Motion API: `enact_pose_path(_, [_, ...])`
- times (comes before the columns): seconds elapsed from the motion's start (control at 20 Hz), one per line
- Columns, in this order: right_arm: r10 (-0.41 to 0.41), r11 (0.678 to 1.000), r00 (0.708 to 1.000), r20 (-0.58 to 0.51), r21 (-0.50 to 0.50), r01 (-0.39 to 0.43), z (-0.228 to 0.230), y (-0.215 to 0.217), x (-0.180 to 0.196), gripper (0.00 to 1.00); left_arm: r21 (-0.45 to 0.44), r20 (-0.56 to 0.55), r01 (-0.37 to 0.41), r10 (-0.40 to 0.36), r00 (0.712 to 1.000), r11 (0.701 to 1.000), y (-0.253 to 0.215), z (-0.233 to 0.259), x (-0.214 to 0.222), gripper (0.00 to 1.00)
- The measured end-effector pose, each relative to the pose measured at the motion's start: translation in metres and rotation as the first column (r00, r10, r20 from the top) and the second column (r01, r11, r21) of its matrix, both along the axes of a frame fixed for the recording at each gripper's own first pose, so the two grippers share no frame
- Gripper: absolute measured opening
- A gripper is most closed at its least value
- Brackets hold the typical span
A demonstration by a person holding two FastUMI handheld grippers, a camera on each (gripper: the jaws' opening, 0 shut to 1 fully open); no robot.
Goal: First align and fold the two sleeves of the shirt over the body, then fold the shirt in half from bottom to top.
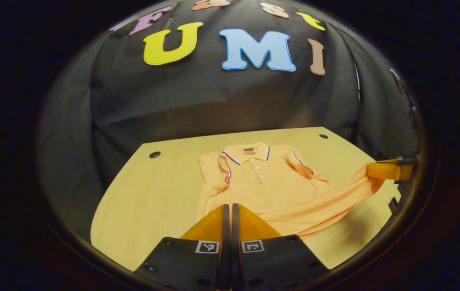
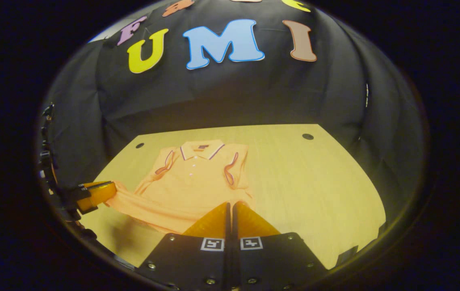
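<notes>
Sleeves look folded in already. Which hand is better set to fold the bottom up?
Neither alone, probably. The left gripper and the right gripper each seem shut on a bottom corner of the orange polo shirt, hem pulled taut between them, so they should lift together.

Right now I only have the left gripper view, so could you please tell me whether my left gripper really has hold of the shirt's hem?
Observer: Yes. In the right gripper view the left gripper pinches the bottom corner of the shirt, and the cloth stretches away from it, apparently lifted off the table.
Operator: Thank you. How do the right gripper's fingers stand, seen up close?
Observer: The right gripper has its fingers closed together, with the hem at their tips, just below the folded sleeve.
</notes>
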State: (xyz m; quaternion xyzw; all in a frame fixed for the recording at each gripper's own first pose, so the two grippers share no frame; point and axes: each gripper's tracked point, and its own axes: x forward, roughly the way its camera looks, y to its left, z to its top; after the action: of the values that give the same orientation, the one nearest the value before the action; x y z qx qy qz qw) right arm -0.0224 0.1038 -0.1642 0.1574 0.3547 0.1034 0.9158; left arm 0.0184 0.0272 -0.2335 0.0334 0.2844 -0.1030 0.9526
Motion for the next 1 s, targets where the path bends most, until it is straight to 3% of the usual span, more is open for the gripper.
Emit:
enact_pose_path(0.75, [-0.128,0.989,0.991,-0.04,-0.074,0.125,-0.017,0.011,0.142,0.0,-0.073,0.016,0.059,-0.058,0.998,0.996,-0.013,-0.018,0.172,0.06])
enact_pose_path(1.0, [-0.134,0.986,0.99,-0.036,-0.103,0.129,-0.026,0.02,0.19,0.0,-0.082,0.031,0.051,-0.049,0.998,0.995,-0.009,-0.024,0.222,0.06])
